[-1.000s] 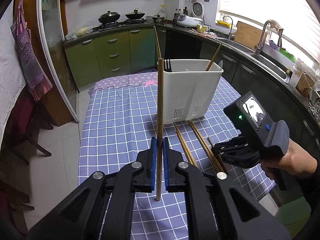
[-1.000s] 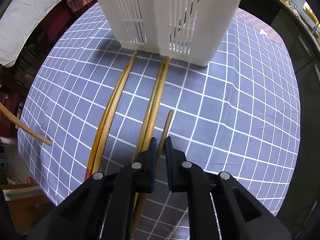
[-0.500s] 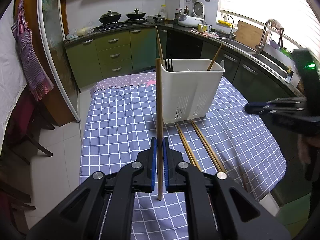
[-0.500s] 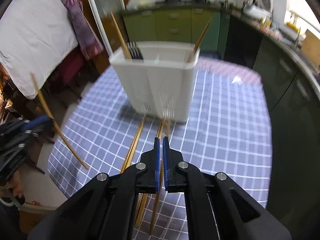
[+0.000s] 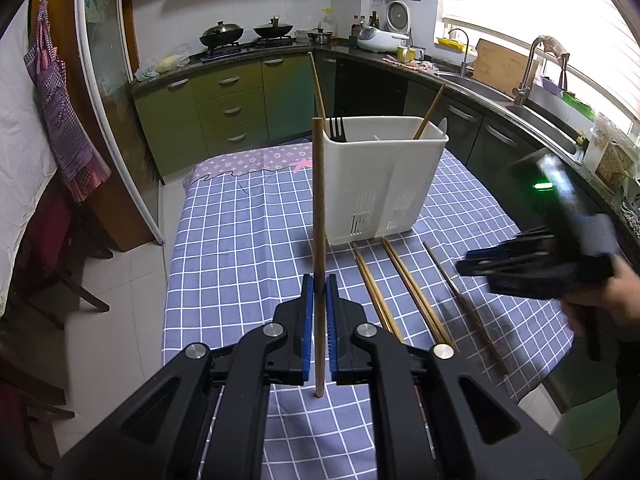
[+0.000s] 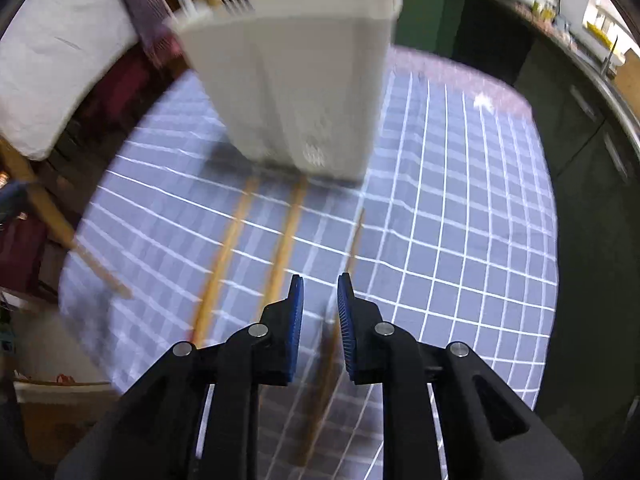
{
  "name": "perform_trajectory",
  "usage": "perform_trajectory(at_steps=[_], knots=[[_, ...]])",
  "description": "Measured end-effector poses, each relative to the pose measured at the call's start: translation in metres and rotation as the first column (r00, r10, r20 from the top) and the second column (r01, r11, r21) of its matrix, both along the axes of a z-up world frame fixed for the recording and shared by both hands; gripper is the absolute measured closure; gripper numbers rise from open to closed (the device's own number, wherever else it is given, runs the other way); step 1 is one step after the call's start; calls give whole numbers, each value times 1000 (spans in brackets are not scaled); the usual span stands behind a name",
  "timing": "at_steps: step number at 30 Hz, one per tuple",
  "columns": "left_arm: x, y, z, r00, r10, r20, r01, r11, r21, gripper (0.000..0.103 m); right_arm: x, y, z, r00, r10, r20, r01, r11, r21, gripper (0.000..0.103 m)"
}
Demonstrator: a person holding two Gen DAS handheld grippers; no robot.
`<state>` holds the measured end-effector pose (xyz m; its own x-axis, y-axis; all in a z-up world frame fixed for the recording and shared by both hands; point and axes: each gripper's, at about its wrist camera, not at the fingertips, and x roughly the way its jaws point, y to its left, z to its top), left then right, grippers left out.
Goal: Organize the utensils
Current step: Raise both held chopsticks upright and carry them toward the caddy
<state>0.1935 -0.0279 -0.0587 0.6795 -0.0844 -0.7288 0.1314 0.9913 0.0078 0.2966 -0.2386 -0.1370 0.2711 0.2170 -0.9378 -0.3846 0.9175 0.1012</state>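
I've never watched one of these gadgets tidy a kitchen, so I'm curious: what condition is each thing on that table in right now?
Left gripper: shut on a single wooden chopstick, held upright.
Right gripper: jaws opening, nothing between them.
White plastic utensil basket: upright, holding a black fork and two chopsticks.
Loose brown wooden chopsticks: lying flat on the blue checked tablecloth.
Lone darker chopstick: flat on the cloth, beside the right gripper.

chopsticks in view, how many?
8: one in the left gripper, two in the bin, five on the cloth, two pairs plus a single; more may be hidden.
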Motion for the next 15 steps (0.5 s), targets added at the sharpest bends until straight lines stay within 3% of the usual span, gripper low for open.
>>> perform_trajectory(at_steps=[5,9,11,13,15], knots=[[0,0,3,1000,-16,5,16,1000,3,97,29,0,-30,996,-28,-86,23,998,-61,86],[0,0,3,1000,-21,9,21,1000,3,97,36,4,-41,994,-36,-106,27,996,-80,85],[0,0,3,1000,-20,9,20,1000,3,97,38,5,-42,995,-33,-90,25,995,-92,86],[0,0,3,1000,-21,8,21,1000,2,97,38,9,-45,997,-21,-78,13,996,-91,96],[0,0,3,1000,-21,9,21,1000,4,97,34,13,-44,998,-11,-55,5,994,-110,97]])
